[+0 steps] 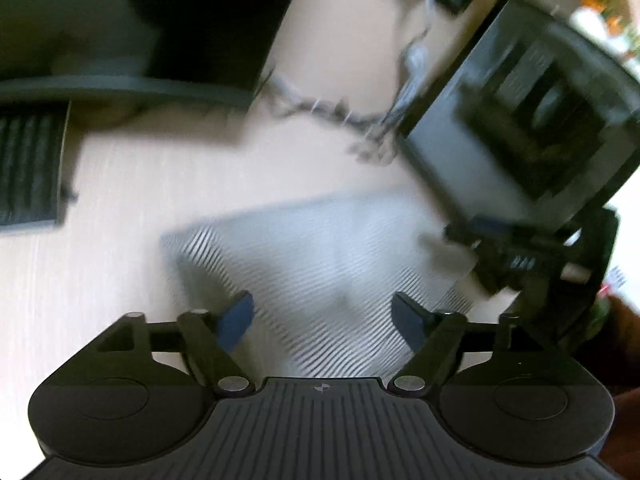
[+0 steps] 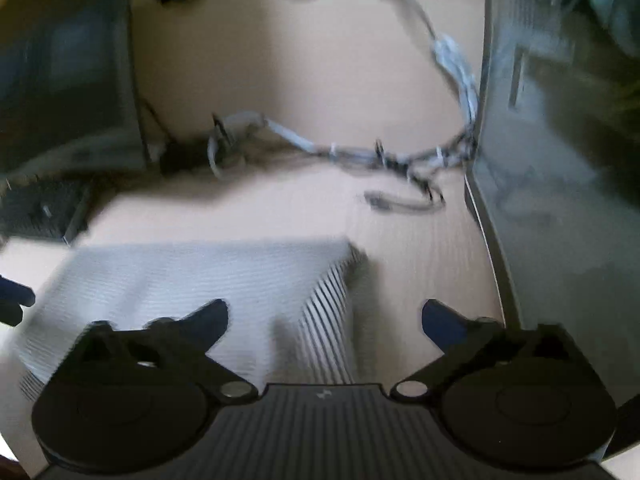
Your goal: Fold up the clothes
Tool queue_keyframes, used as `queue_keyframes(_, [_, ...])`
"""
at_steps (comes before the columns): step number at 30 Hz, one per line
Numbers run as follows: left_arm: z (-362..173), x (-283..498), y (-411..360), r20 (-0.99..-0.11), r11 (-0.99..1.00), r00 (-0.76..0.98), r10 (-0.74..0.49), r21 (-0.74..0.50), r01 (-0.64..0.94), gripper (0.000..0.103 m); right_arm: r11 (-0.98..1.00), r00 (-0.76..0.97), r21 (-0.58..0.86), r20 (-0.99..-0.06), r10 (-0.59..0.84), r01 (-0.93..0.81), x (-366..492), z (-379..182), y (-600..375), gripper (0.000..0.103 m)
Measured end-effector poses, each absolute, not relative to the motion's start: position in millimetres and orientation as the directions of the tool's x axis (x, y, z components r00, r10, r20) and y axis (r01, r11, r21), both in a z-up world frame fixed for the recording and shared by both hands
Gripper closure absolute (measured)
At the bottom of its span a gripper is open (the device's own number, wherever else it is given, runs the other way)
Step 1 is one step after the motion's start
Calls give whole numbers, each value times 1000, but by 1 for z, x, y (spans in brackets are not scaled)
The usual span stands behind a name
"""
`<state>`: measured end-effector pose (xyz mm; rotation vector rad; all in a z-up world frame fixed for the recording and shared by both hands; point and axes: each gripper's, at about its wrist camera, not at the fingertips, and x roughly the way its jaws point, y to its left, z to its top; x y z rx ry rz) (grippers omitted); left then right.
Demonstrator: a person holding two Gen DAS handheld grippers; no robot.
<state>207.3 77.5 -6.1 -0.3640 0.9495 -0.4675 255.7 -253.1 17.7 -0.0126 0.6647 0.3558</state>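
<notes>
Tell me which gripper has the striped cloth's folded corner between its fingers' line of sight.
The right gripper: the striped cloth shows its folded corner ahead between the open fingers. The left gripper faces flat cloth.

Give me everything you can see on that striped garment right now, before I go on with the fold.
The white, finely dark-striped fabric garment lies on the pale wood-grain tabletop, already folded into a roughly rectangular stack with layered edges showing at its right end. Its top looks fairly flat, though motion blur hides detail. The left claw and the right claw are both open just above it; neither grips it, and contact cannot be judged. A tangle of grey cables lies beyond it, apart.
</notes>
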Motion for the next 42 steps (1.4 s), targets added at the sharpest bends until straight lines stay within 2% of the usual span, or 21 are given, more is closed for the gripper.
queue_keyframes(3, [-2, 212, 76, -634, 802, 508, -583, -546, 240, 10, 915, 723, 241, -560, 403, -323, 258, 18, -248, 0])
queue_keyframes(5, [-1, 215, 75, -602, 776, 510, -614, -580, 249, 9, 883, 687, 359, -561, 462, -302, 264, 5, -243, 0])
queue_keyframes(7, [-28, 225, 70, -657, 783, 453, -602, -597, 175, 9, 866, 641, 437, -597, 482, -243, 271, -18, -240, 0])
queue_keyframes(8, [-40, 228, 72, -679, 788, 435, -591, -600, 136, 9, 882, 647, 423, -616, 449, -210, 271, -28, -237, 0])
queue_keyframes(9, [-45, 229, 75, -656, 774, 452, -605, -618, 140, 5, 895, 661, 401, -621, 422, -194, 269, -34, -235, 0])
queue_keyframes(13, [-47, 241, 84, -622, 737, 464, -631, -668, 107, 5, 935, 662, 321, -670, 334, -147, 259, -32, -220, 0])
queue_keyframes(19, [-47, 270, 86, -619, 771, 514, -594, -620, 144, 5, 976, 657, 214, -729, 193, -49, 238, -33, -192, 0])
queue_keyframes(22, [-43, 281, 89, -631, 798, 542, -554, -589, 129, 5, 986, 627, 143, -762, 162, -80, 227, -34, -174, 0])
queue_keyframes(29, [-33, 267, 79, -681, 861, 600, -419, -507, 25, 4, 959, 617, 119, -743, 259, -259, 216, -17, -190, 0])
queue_keyframes(32, [-23, 243, 65, -670, 858, 623, -404, -514, 4, 4, 946, 649, 112, -702, 292, -304, 213, -1, -217, 0])
queue_keyframes(36, [-34, 223, 37, -641, 816, 633, -433, -578, -28, 1, 959, 738, 34, -632, 238, -281, 219, 10, -250, 0])
queue_keyframes(39, [-45, 221, 22, -649, 819, 659, -380, -568, -87, 0, 938, 735, 48, -609, 299, -343, 233, -2, -262, 0])
queue_keyframes(42, [-48, 223, 13, -670, 822, 675, -310, -546, -163, 0, 913, 674, 74, -651, 349, -401, 246, -25, -263, 0])
